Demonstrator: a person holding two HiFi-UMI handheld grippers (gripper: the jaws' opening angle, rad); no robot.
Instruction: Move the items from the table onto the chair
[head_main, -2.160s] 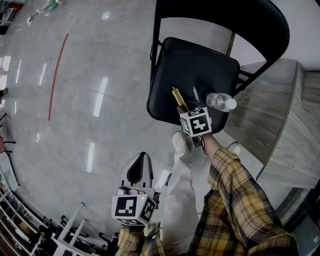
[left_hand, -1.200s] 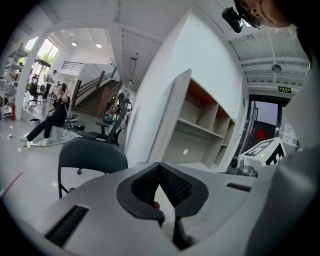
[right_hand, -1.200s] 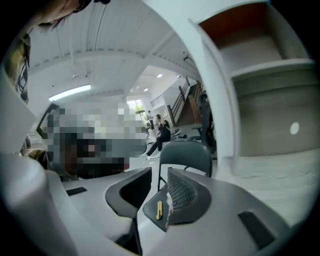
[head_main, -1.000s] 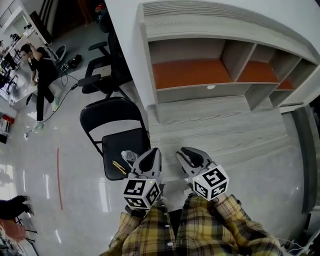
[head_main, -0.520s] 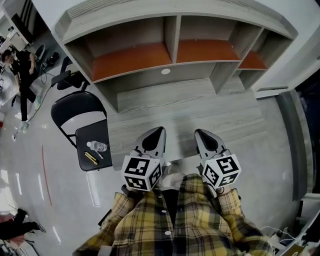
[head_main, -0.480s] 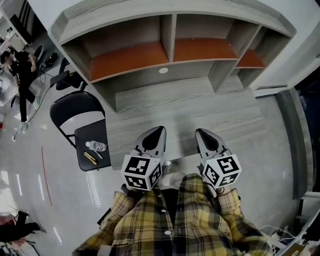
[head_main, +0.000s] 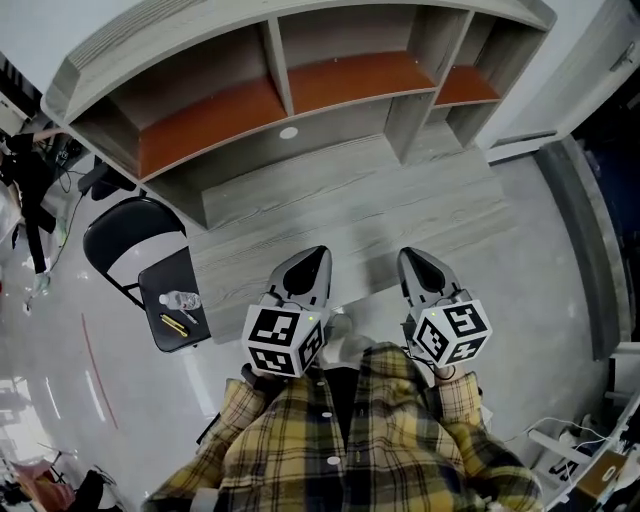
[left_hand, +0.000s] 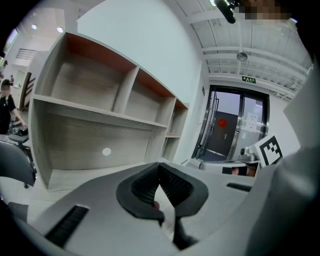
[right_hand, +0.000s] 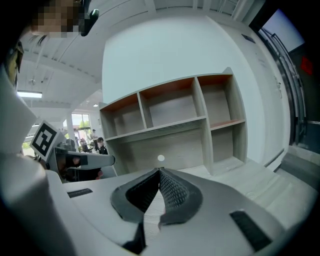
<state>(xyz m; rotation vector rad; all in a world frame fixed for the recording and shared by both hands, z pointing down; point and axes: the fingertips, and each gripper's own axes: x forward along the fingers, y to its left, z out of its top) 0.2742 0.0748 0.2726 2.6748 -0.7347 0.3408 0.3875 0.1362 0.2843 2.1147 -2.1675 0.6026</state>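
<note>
**Nearest: person and tools.** A plaid shirt (head_main: 340, 450) is filling the bottom of the head view. The left gripper (head_main: 312, 262) and the right gripper (head_main: 412, 262) are pointing side by side toward the table. Each gripper view is showing its jaws pressed together at the tips with nothing between them, so both are clenched and empty.

**Next: table (head_main: 400, 215).** The grey wood top is lying just ahead of both grippers. No loose item is showing on it in any view.

**Left of the table: chair (head_main: 110, 225).** The black folding chair is standing at the table's left end, well apart from both grippers. Its seat is carrying a clear water bottle (head_main: 180, 299). Just beside the bottle are yellow pencils (head_main: 171, 323), and what looks like a pen is lying next to them.

**Status.** The items are sitting on the seat and the top is looking bare. The task is therefore appearing finished, or as good as finished, and nothing left to carry is showing.

**Farther: shelf unit (head_main: 280, 95).** It is rising from the back of the table, with orange-floored compartments that look empty and a round cable hole (head_main: 289, 132) in the back panel below them.

**Surroundings.**
- A red line (head_main: 95, 370) is running along the glossy floor on the left.
- Cables (head_main: 560, 455) are trailing at the lower right.
- A person in dark clothes (head_main: 25, 180) is standing at the far left.
- Nothing is blocking the way between the grippers and the table or the chair.
</note>
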